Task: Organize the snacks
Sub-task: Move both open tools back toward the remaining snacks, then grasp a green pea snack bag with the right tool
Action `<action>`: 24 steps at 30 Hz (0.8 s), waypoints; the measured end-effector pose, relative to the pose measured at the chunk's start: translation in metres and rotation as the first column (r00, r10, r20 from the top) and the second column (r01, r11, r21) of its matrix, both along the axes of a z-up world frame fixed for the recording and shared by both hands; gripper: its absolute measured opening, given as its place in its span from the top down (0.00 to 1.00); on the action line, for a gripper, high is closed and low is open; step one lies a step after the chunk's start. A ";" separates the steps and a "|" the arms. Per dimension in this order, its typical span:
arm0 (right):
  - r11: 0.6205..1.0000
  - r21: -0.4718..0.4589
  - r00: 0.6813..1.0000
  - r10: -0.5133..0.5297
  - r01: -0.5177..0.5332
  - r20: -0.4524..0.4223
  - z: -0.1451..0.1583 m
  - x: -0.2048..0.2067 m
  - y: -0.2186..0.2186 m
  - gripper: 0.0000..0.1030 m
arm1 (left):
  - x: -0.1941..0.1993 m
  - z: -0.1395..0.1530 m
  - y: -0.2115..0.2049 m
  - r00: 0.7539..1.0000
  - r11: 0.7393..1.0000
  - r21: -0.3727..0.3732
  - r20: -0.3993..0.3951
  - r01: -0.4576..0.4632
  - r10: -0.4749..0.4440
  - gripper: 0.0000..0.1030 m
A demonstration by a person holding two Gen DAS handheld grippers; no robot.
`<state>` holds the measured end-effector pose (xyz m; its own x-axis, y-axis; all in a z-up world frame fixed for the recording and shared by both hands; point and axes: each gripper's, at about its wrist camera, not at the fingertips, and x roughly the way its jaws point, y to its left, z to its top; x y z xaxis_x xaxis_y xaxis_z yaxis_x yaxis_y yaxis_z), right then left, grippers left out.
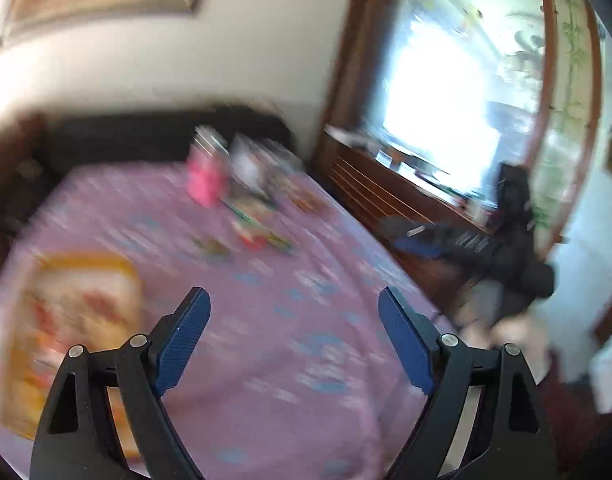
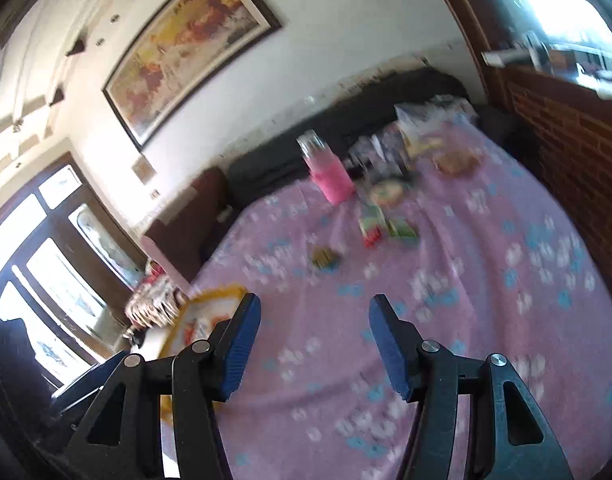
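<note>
Through my left wrist camera, my left gripper (image 1: 293, 304) hangs above the bed covered in a pink sheet with pale blue and white flowers (image 1: 265, 360), its blue-padded jaws spread wide apart with nothing between them. The picture is smeared by blur. To the left of my jaws a flat yellow-bordered tray with a printed picture (image 1: 73, 320) lies at the near edge of the bed. Further up the sheet stands a pink bottle with a clear top (image 1: 205, 176), and just beside it a loose cluster of small snack packets (image 1: 261, 228) in red, green and white is scattered on the sheet. My other gripper shows at the right, dark with a blue pad, off the side of the bed.

Through my right wrist camera, my right gripper (image 2: 314, 312) also hovers over the flowered sheet, jaws apart and empty. The yellow-bordered tray peeks out behind my left finger. The pink bottle stands upright near the dark headboard (image 2: 346, 120), with the snack packets spread to its right and in front of it. One small brownish packet (image 2: 325, 258) lies apart, nearer to me. A large framed painting (image 2: 185, 40) hangs on the white wall.
</note>
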<state>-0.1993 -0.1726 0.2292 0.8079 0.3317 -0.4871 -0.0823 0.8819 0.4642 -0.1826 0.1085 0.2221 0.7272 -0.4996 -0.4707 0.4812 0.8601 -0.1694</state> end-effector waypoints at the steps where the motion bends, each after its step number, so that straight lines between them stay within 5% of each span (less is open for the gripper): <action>1: 1.000 -0.027 0.999 -0.002 0.003 0.047 0.023 0.007 0.002 0.43 | 0.000 0.016 0.011 0.998 0.998 0.048 0.046 -0.042 0.039 0.16; 5: 0.987 -0.155 0.988 -0.004 0.028 0.154 0.090 0.041 0.015 0.33 | 0.017 0.059 0.045 0.972 0.968 0.150 0.157 -0.200 0.177 0.16; 8: 0.971 -0.237 0.993 -0.007 0.036 0.122 0.102 0.080 0.024 0.30 | 0.051 0.063 0.070 0.983 0.980 0.098 0.081 -0.171 0.163 0.16; 12: 0.966 -0.255 0.999 0.038 -0.042 -0.018 0.044 0.133 0.031 0.33 | 0.101 0.011 0.086 0.984 0.991 -0.048 -0.134 -0.127 0.119 0.16; 14: 0.962 -0.265 0.993 0.032 -0.060 -0.110 -0.003 0.161 0.032 0.53 | 0.115 -0.018 0.078 0.976 0.992 -0.050 -0.192 -0.117 0.106 0.16; 15: 0.961 -0.267 0.985 0.034 -0.078 -0.167 -0.029 0.178 0.032 0.71 | 0.118 -0.030 0.074 0.973 0.993 -0.043 -0.208 -0.112 0.101 0.16; 16: 0.962 -0.256 0.973 0.038 -0.098 -0.229 -0.054 0.196 0.033 0.76 | 0.120 -0.040 0.070 0.971 0.994 -0.040 -0.222 -0.104 0.092 0.16; 20: 0.975 -0.211 0.938 -0.005 -0.073 -0.347 -0.116 0.257 0.029 0.73 | 0.119 -0.057 0.061 0.969 0.995 -0.059 -0.238 -0.076 0.060 0.16; 24: 0.978 -0.209 0.923 -0.067 -0.015 -0.379 -0.144 0.309 0.035 0.72 | 0.126 -0.061 0.067 0.969 0.995 -0.075 -0.242 -0.070 0.050 0.16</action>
<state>0.1100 -0.1377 0.0855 0.5532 0.1738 -0.8147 0.0898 0.9599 0.2658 -0.0565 0.1756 0.1609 0.6283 -0.5030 -0.5935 0.3660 0.8643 -0.3449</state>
